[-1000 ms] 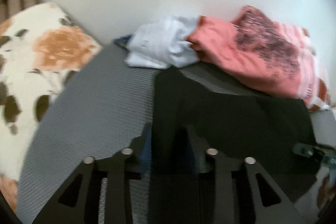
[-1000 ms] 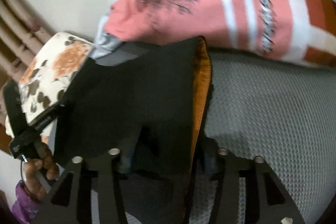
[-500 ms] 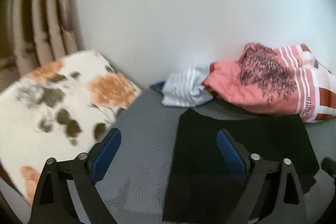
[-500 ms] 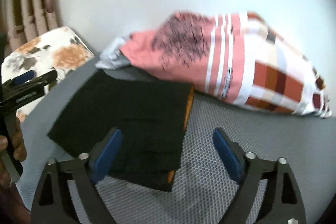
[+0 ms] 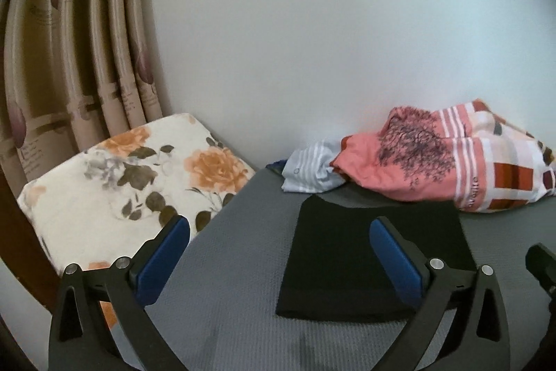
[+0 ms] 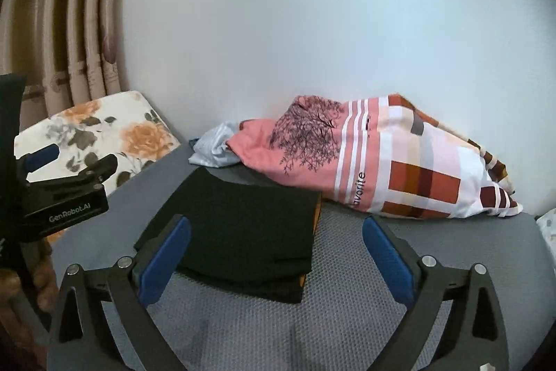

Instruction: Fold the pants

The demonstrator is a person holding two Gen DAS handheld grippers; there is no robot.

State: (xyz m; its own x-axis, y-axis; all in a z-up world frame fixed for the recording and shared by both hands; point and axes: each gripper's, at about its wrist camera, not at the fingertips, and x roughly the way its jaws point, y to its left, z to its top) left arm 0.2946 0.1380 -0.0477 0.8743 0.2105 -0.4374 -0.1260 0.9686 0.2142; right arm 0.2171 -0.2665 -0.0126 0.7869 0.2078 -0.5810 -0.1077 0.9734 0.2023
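The black pants point(image 5: 347, 252) lie folded in a flat rectangle on the grey textured surface point(image 5: 226, 301); an orange lining shows along their right edge point(image 6: 316, 214) in the right wrist view. My left gripper point(image 5: 279, 225) hangs above and in front of the pants' left side, its jaws opening with nothing between the blue pads. My right gripper point(image 6: 274, 221) hovers in front of the pants point(image 6: 243, 225), jaws likewise opening and empty. The left gripper point(image 6: 80, 159) also shows at the left of the right wrist view, held by a hand.
A pile of pink, striped and checked clothes point(image 5: 434, 155) lies against the white wall behind the pants, with a pale striped garment point(image 5: 309, 169) beside it. A floral cushion point(image 5: 121, 179) borders the surface on the left, with curtains point(image 5: 69, 58) behind.
Both grippers let go of the black pants, opened wide, and rose up and back from them. The pants now lie folded flat on the grey surface.
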